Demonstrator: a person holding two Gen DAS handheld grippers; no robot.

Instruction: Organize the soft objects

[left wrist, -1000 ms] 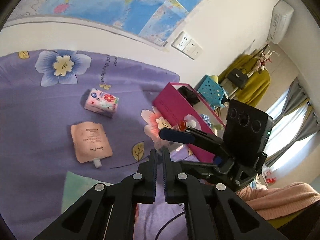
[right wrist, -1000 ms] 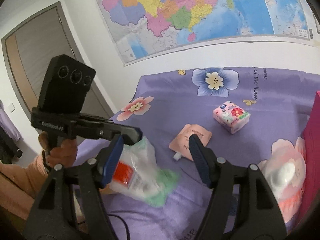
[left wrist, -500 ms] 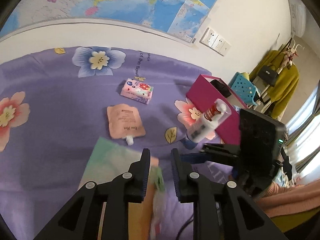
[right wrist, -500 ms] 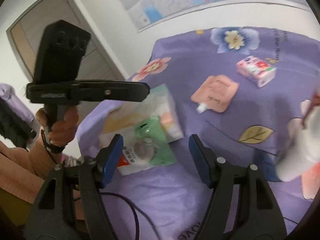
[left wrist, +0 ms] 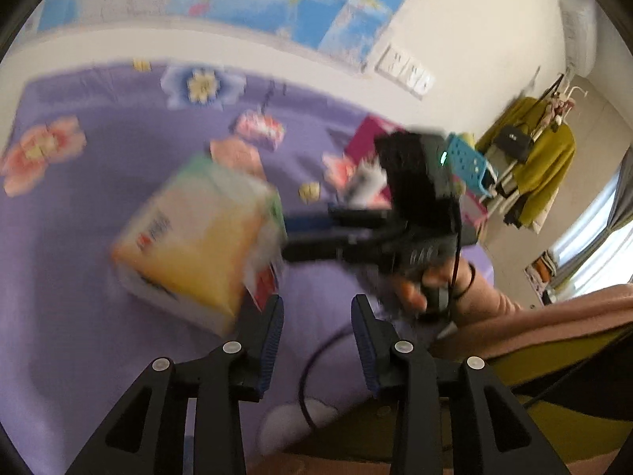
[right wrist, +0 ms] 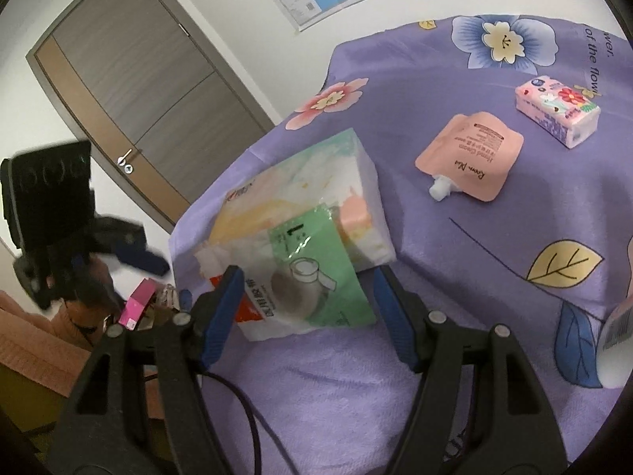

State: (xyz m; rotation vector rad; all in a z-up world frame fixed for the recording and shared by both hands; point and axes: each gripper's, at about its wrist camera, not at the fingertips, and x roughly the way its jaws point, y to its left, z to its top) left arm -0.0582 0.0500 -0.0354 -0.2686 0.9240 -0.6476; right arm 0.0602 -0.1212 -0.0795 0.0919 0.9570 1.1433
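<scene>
The right hand-held gripper (right wrist: 306, 301) hovers with its jaws spread wide over the near end of the tissue pack (right wrist: 300, 225), which lies on the purple bedspread (right wrist: 455, 237). The left hand-held gripper (left wrist: 316, 332) is also parted, gripping nothing. Farther back lie a pink pouch (right wrist: 470, 156) and a small floral tissue packet (right wrist: 558, 111).

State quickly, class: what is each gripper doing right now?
Left gripper: open, holding nothing.
Right gripper: open, fingers either side of the green packet, not clamped.
</scene>
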